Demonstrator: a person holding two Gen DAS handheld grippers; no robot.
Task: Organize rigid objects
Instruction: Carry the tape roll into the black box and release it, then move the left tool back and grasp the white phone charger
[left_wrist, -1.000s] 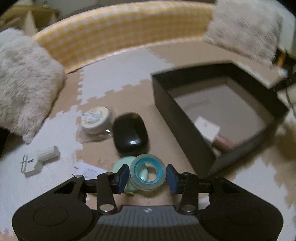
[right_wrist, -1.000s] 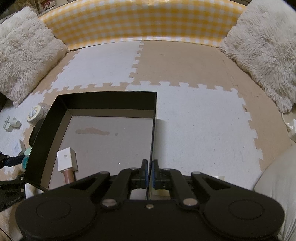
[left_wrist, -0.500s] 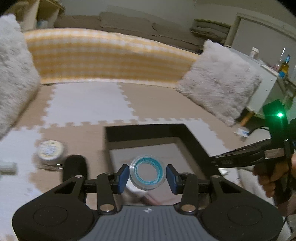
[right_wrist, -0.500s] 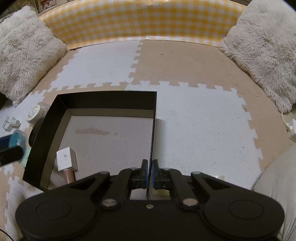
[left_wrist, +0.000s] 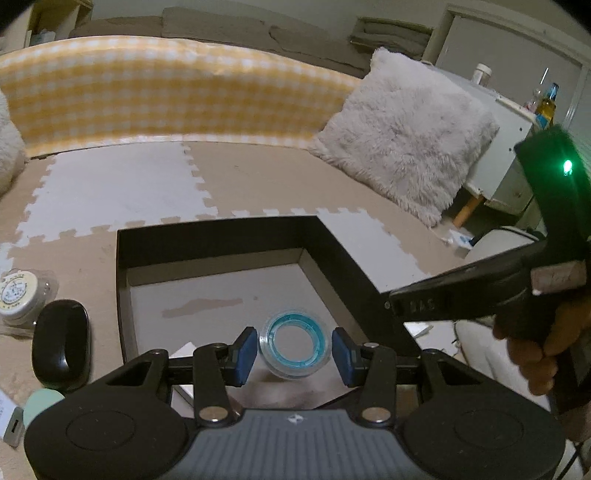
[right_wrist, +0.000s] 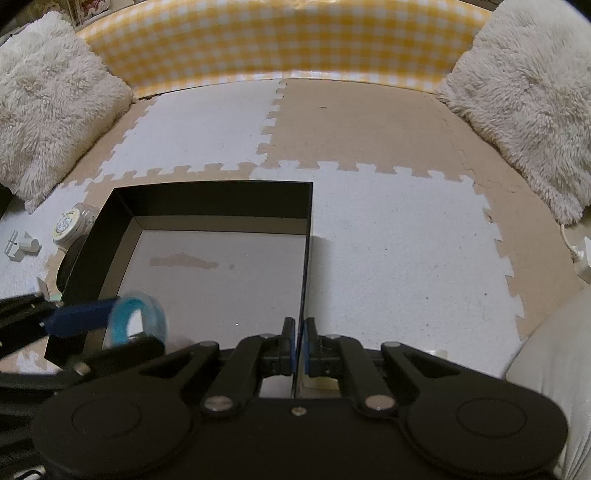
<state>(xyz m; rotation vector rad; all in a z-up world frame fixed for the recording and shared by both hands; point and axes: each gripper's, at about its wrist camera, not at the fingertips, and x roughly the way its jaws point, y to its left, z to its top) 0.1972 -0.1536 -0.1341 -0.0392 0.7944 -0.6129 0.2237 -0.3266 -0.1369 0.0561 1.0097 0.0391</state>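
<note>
Since the earlier frame the left gripper (left_wrist: 293, 352) had carried the tape roll (left_wrist: 294, 345) from over the floor mat, beside the black mouse (left_wrist: 61, 349), to above the open black box (left_wrist: 236, 236). Left wrist view: the blue pads (left_wrist: 245, 355) stood slightly clear of the roll on both sides, so the roll looked just released over the box's near right corner, probably to drop inside. The round tin (left_wrist: 14, 295) and the mouse lay outside the left wall. The box floor beyond the roll was bare, giving room. Right wrist view: the right gripper (right_wrist: 299, 349) had its jaws pressed together on the right wall of the box (right_wrist: 210, 199), apparently steadying it. The roll (right_wrist: 138, 319) showed blurred near the front left corner, beside the left gripper's pad (right_wrist: 79, 318). The mat (right_wrist: 399, 251) right of the box was open.
</note>
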